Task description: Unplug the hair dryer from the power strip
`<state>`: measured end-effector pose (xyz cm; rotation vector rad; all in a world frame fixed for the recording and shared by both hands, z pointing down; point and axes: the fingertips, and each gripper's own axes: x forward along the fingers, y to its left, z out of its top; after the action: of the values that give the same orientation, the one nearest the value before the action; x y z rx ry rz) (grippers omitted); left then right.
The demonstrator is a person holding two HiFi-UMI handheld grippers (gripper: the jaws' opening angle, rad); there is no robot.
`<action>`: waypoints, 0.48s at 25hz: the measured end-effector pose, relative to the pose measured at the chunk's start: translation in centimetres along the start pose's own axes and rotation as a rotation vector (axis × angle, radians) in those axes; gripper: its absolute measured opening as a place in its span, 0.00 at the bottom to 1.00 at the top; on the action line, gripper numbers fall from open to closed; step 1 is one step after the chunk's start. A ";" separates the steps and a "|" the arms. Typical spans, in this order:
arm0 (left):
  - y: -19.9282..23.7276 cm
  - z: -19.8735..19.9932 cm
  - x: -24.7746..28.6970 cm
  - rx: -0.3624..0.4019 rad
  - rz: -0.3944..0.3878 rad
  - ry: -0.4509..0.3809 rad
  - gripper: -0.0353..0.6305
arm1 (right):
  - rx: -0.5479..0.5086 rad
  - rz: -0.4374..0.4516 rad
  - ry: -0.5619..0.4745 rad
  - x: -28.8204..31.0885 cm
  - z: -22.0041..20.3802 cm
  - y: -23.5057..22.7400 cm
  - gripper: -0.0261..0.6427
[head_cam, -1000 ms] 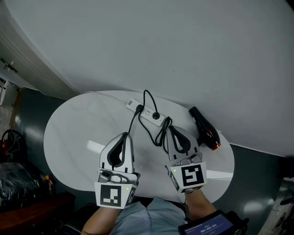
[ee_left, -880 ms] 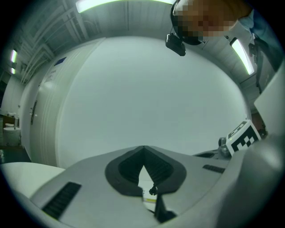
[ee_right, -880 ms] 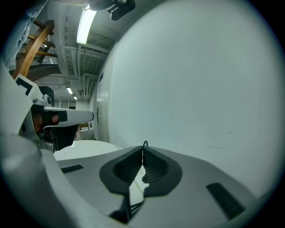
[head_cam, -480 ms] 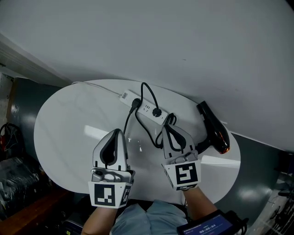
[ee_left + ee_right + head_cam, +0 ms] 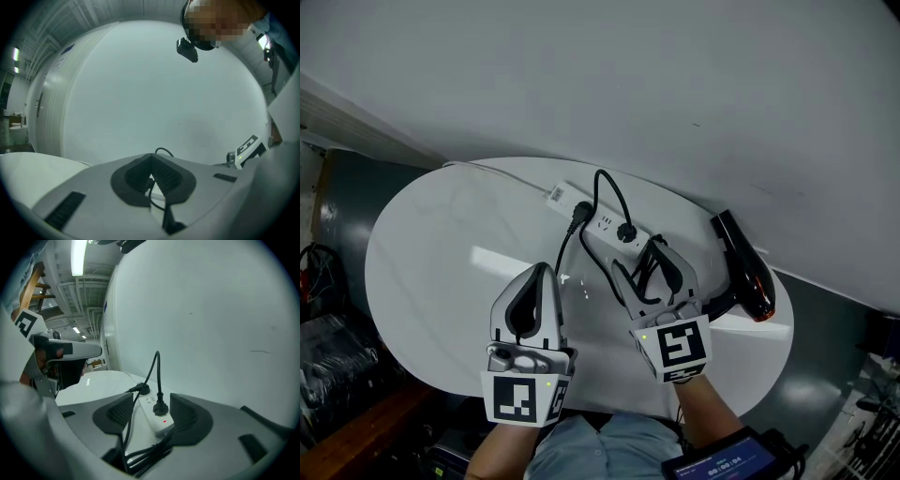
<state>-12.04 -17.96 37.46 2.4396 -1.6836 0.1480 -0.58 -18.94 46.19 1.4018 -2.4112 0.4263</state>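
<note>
Right gripper view: right gripper [image 5: 649,270] jaws just opened wide, gripping nothing, with the upright black plug [image 5: 161,408] on the power strip's [image 5: 151,401] near end dead ahead, strip's long axis running away; left gripper [image 5: 150,161] closed, empty, farther from the strip; hair dryer [image 5: 746,272] right of the strip.

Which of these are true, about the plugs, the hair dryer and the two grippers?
1. Two black plugs sit in the power strip. True.
2. The right gripper holds the hair dryer. False: the dryer lies on the table. The gripper's jaws have just been opening and stand apart, with only the strip showing between them, ungripped.
3. The left gripper is shut. True.
4. The table is black. False: it is white.
</note>
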 end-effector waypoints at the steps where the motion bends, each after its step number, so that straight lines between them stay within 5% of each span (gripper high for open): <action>1: 0.0 0.0 0.1 -0.001 0.000 0.001 0.05 | 0.004 0.009 0.012 0.2 -0.2 0.1 0.38; 12: 0.3 -0.4 0.4 -0.010 -0.003 0.016 0.05 | -0.051 -0.025 0.033 1.4 -0.2 -0.9 0.36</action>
<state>-12.20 -18.34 37.99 2.4271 -1.6704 0.1574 -0.42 -20.40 47.04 1.3907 -2.3588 0.3756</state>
